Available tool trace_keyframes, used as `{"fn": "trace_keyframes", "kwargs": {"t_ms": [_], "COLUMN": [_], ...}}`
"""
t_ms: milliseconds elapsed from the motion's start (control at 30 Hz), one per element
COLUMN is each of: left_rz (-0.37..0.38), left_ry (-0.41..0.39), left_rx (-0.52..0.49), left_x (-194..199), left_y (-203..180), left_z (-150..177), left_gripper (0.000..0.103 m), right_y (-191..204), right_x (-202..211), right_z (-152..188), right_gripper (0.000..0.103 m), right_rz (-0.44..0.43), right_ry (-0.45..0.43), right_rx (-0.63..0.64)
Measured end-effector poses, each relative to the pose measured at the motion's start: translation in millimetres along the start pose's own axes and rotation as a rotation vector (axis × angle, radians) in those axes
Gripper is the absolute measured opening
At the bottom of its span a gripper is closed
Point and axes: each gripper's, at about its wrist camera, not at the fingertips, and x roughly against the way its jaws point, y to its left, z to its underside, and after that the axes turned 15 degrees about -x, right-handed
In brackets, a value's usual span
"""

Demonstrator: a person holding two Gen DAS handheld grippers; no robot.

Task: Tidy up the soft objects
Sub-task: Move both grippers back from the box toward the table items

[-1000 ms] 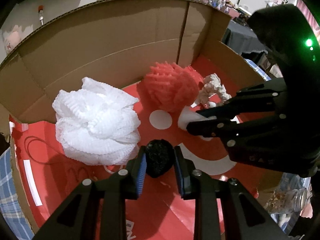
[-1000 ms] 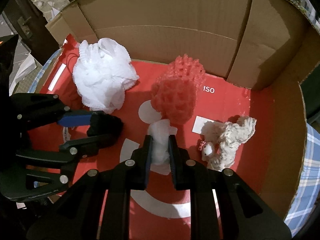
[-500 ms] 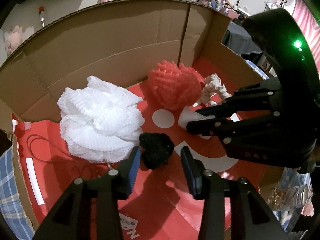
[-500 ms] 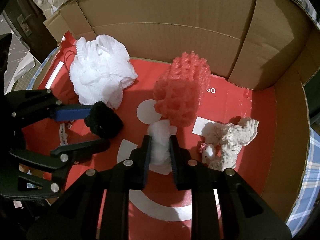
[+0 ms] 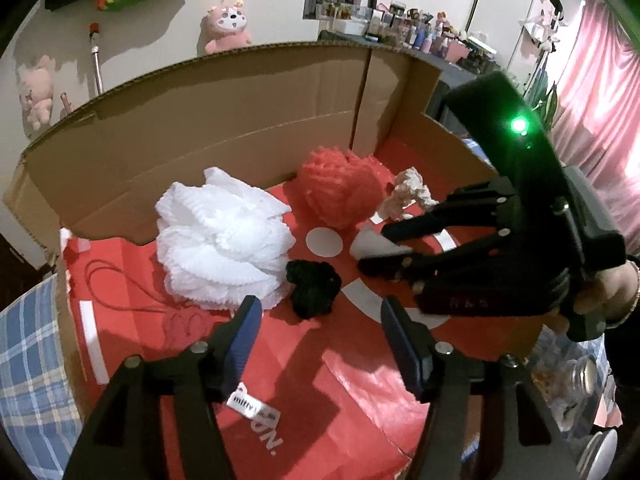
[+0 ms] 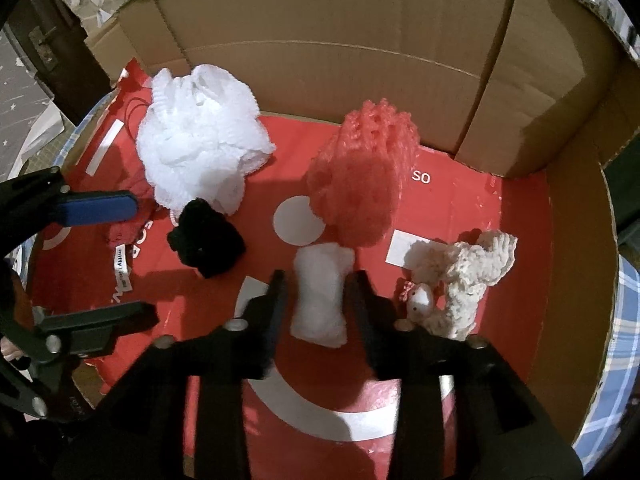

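We see both claws just spread, left gripper [image 5: 320, 340] off black ball [image 5: 313, 288], right gripper [image 6: 318, 300] straddling white wad [image 6: 321, 294], white pouf [image 6: 200, 140] and red pouf [image 6: 362, 184] crowding behind in cardboard box [image 6: 360, 20].

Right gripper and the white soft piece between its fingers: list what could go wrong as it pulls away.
1. The right gripper, whose jaws have just been opening, straddles the small white piece; fuzz could catch a pad and drag it along.
2. The cream plush toy lies close beside one finger and could be knocked.
3. The left gripper, jaws also just opened, hangs near the black puff leaning on the white mesh pouf; a nudge may shift both.
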Motion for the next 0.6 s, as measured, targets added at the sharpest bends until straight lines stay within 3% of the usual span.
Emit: {"fn": "trace_keyframes", "kwargs": {"t_ms": [33, 100, 333, 600], "left_rz": [-0.002, -0.001, -0.019, -0.096], "left_ry": [-0.01, -0.027, -0.11, -0.231], "left_rx": [0.002, 0.006, 0.041, 0.084], "left_x": [5, 13, 46, 105], "left_y": [0, -1, -11, -37], "left_z": [1, 3, 8, 22], "left_gripper": [0.068, 0.069, 0.089, 0.103], "right_y": [2, 5, 17, 16], "right_x": [2, 7, 42, 108], "right_z": [1, 4, 17, 46], "right_gripper": [0.067, 0.067, 0.067, 0.073], "right_rz": [0.008, 0.013, 0.025, 0.032], "right_ry": [-0.013, -0.032, -0.089, -0.19], "right_rx": [0.003, 0.006, 0.014, -0.001]}}
